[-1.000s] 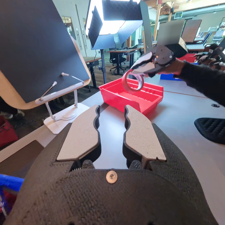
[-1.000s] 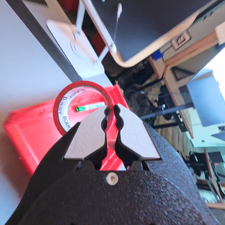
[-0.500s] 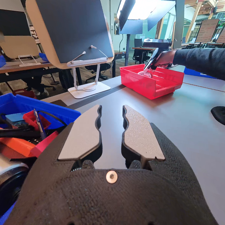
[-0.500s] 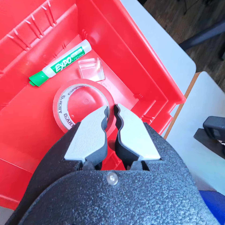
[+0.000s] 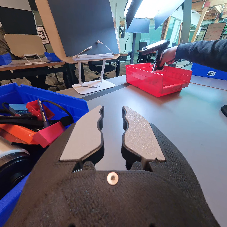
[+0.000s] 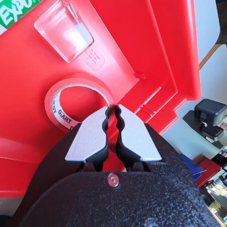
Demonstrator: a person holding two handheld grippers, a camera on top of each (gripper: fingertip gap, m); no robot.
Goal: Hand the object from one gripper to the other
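Observation:
A red tape roll (image 6: 78, 80) lies flat on the floor of the red bin (image 6: 153, 49). My right gripper (image 6: 112, 107) is shut on the roll's wall, with one finger inside the ring and one outside. In the left wrist view the right gripper (image 5: 157, 68) points down into the red bin (image 5: 147, 79) at the far right, held by a hand in a dark sleeve. My left gripper (image 5: 113, 108) is open and empty, low over the grey table (image 5: 172, 122), well short of the red bin.
A green marker (image 6: 14, 12) and a clear plastic piece (image 6: 63, 30) also lie in the red bin. A blue bin (image 5: 49, 97) full of items sits at the left gripper's left. A white stand (image 5: 93, 86) holds a dark board behind. A black device (image 6: 208, 116) sits beside the red bin.
My right gripper has carried the tape roll from the air down onto the red bin's floor. My left gripper has drawn back, so the blue bin has come into its view.

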